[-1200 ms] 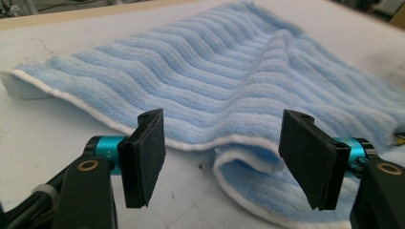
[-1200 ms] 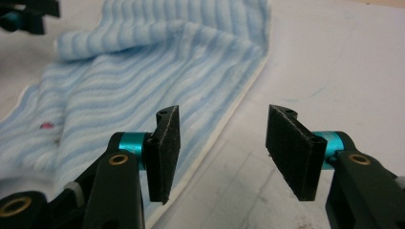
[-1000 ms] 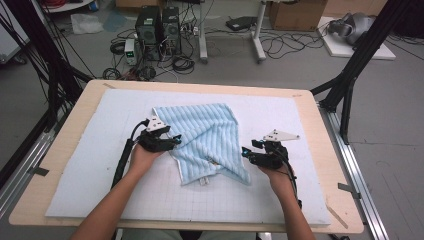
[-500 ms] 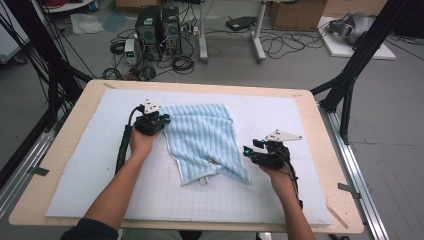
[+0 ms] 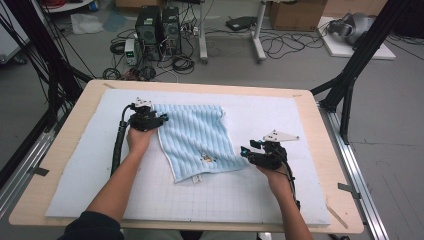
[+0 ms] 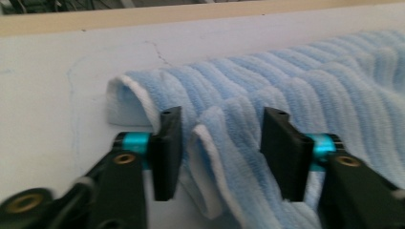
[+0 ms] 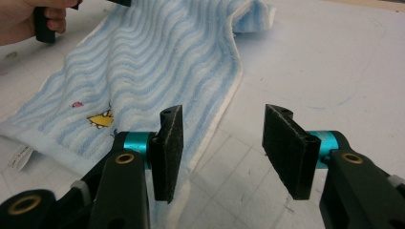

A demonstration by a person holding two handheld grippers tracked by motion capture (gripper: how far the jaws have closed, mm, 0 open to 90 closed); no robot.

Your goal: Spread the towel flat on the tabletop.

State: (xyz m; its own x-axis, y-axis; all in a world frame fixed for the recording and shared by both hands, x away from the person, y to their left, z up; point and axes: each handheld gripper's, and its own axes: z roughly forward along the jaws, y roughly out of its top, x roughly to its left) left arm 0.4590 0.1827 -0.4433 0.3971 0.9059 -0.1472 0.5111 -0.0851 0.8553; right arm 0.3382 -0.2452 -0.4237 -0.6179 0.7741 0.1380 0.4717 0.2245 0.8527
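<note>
At the left of the high view, the left gripper (image 5: 161,119) sits at the far-left corner of the light blue striped towel (image 5: 200,137), held in the person's left hand (image 5: 139,139), with its cable trailing back along the forearm. Its jaws have just been opening: in the left gripper view they stand apart with a rumpled, white-edged fold of the towel (image 6: 286,95) between them, and the pads do not press on the cloth. The towel lies spread on the white gridded mat (image 5: 80,165) that covers the wooden table (image 5: 60,145); its far edge runs roughly level while its near end slants toward the right. Near that near end a small yellow embroidered figure (image 5: 205,158) shows, and the right gripper view gives it as a yellow shape (image 7: 101,119) with a small pink mark (image 7: 77,104) beside it. A white sewn-in label (image 7: 18,159) sticks out from the near hem; its print is too small to read. Further right, the right gripper (image 5: 244,151), held in the right hand (image 5: 272,175), rests on the mat just beside the towel's near-right corner, the grey three-cornered plate on top. Its jaws stand open, over the towel's white edge and bare mat, gripping nothing.
</note>
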